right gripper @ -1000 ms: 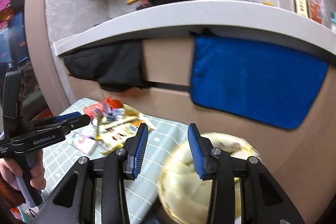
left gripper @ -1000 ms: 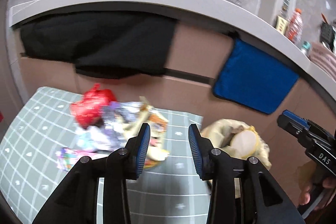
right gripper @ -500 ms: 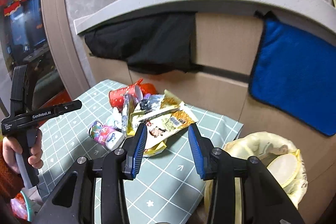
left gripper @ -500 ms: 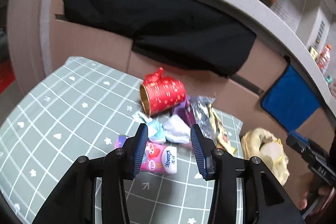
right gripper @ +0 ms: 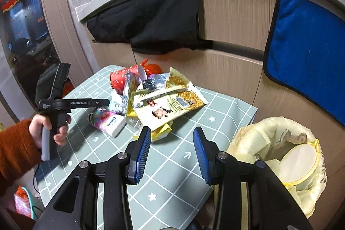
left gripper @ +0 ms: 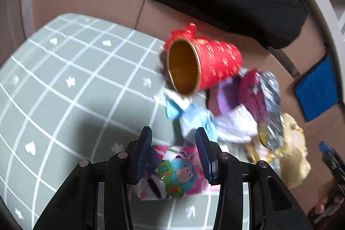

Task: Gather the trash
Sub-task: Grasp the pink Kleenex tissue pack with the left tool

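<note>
A pile of trash lies on the green checked tablecloth [left gripper: 64, 79]. It holds a tipped red paper cup [left gripper: 217, 59], pale blue wrappers [left gripper: 194, 118], a purple and silver wrapper [left gripper: 258, 92] and a yellow snack bag [right gripper: 166, 102]. A pink tissue packet [left gripper: 179, 165] lies at the pile's near edge. My left gripper [left gripper: 173, 130] hangs open just above that packet, its pads not pressing it. From the right wrist view the left gripper [right gripper: 106, 101] hovers over the packet [right gripper: 107, 121]. My right gripper [right gripper: 171, 129] is open over bare cloth, with nothing between its fingers.
A bin lined with a yellowish bag [right gripper: 278, 150] stands off the table's right corner, with a round lid inside. Behind the table a black cloth [right gripper: 151, 21] and a blue towel [right gripper: 306, 46] hang on wooden cabinets. A hand in an orange sleeve [right gripper: 13, 150] holds the left gripper.
My left gripper swung left from the bin side and sank onto the pile, ending over the pink packet. My right gripper dropped a little and turned from the bin toward the table.
</note>
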